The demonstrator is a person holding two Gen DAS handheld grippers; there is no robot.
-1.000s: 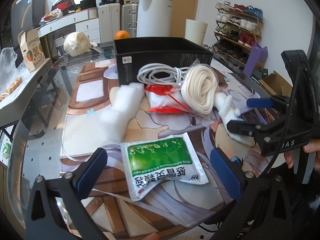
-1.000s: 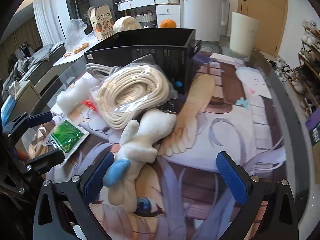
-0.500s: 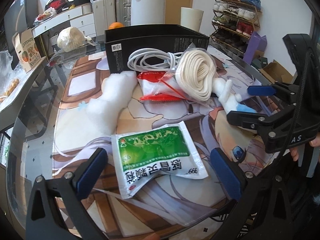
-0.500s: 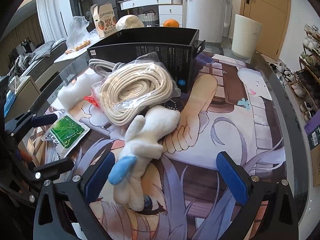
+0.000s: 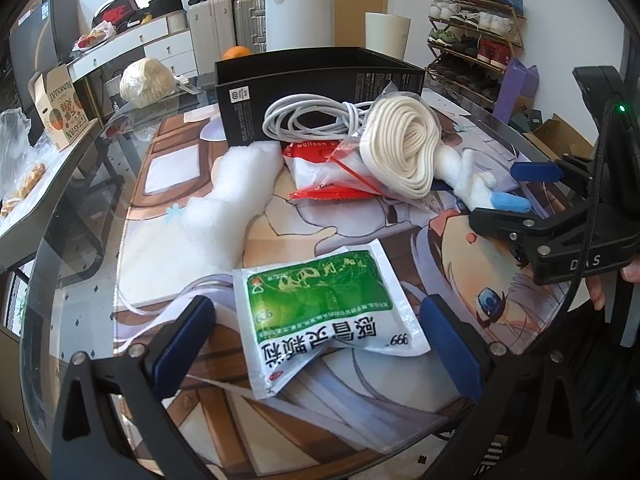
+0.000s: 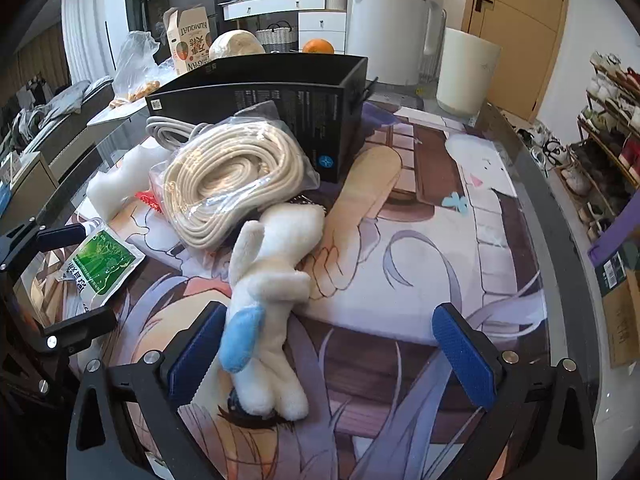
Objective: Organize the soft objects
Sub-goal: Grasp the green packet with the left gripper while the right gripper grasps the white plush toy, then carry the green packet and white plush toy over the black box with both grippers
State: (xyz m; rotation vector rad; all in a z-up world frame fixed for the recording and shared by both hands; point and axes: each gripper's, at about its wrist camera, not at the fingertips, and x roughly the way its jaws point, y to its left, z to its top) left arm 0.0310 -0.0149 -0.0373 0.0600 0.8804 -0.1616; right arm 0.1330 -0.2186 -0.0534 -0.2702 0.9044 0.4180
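left claw [image 5: 320, 344] agape | green sachet [image 5: 324, 312] between fingers

L gripper [image 5: 320, 344] – black frame, blue pads, silver screws | R gripper [image 6: 332, 344] – same, "DAS" mark, green LED

Against the front of the open black box [image 5: 320, 92] lie a coiled white cable [image 5: 308, 120], a bagged cream rope coil [image 5: 404, 148] with a white plush toy [image 6: 272, 300] nearer than it, white foam [image 5: 232, 196] leftward, and a green medicine sachet [image 5: 324, 312] nearest.
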